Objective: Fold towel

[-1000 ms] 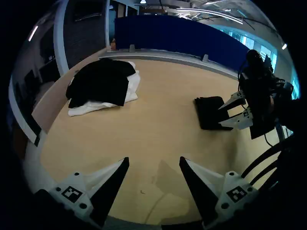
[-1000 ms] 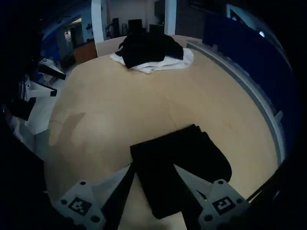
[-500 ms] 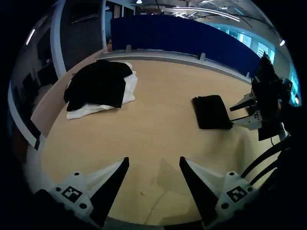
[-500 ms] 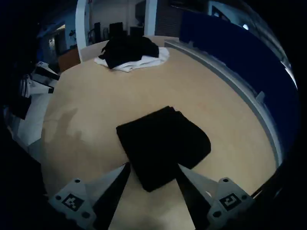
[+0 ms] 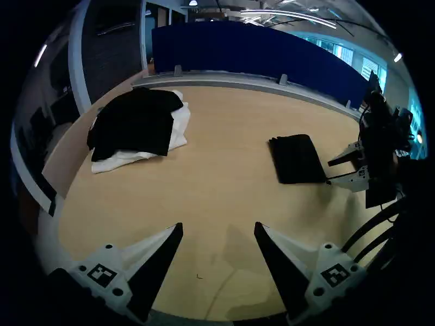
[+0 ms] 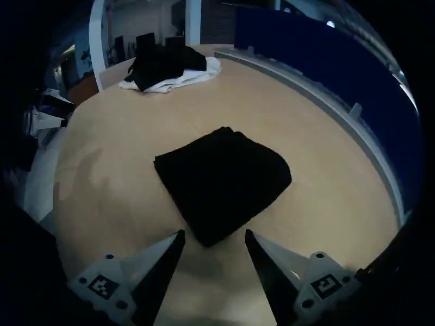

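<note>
Folded towel point(image 6: 223, 182) on table point(image 6: 326, 179) before right tool point(image 6: 215, 233); cloth pile point(image 6: 168, 73) well behind.

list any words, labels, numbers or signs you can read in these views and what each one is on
No readable words, brands, numbers or signs in either view.
left gripper and right gripper: black-and-white square markers on both, coded patterns, not text.
folded black towel: no tag or print visible.
pile of black and white cloth: no print visible.
blue partition: plain, no sign.
</note>
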